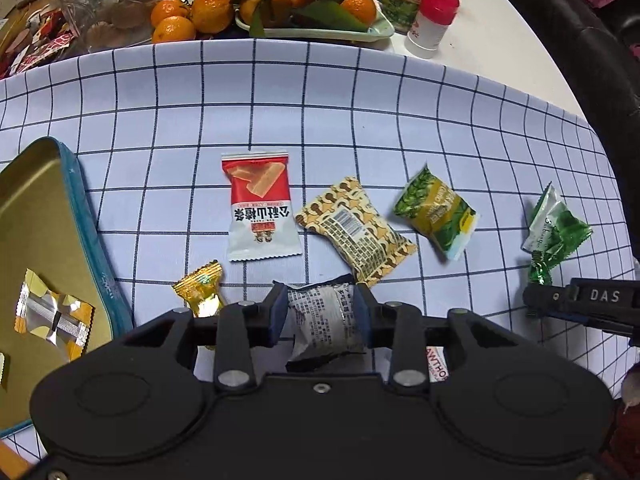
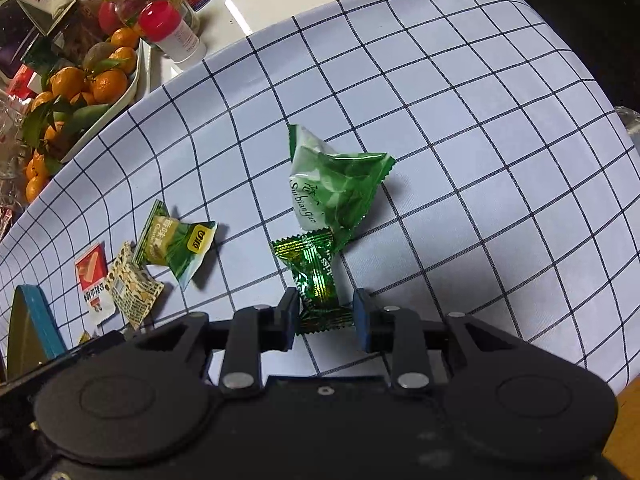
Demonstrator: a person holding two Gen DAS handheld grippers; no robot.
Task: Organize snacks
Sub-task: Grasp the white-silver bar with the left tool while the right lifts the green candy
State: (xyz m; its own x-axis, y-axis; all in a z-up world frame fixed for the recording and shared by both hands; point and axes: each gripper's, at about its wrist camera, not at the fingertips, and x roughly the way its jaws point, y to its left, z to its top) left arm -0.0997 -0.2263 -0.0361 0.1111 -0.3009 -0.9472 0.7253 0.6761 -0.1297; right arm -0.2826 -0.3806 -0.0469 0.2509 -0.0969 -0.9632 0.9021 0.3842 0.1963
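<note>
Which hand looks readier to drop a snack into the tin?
Probably left. The left gripper is already shut on a grey packet, with the tin just to its left. The right gripper only straddles a green candy, farther from the tin.

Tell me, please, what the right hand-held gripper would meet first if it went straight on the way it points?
The small green foil candy, already between the right hand-held gripper fingers; just beyond lies the larger green-and-white packet. Depth is uncertain.

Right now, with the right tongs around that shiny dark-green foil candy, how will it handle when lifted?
The shiny dark-green foil candy is small, so probably light. Its crinkled twisted ends look floppy. The glossy foil may slip unless the right tongs pinch its thicker middle.
</note>
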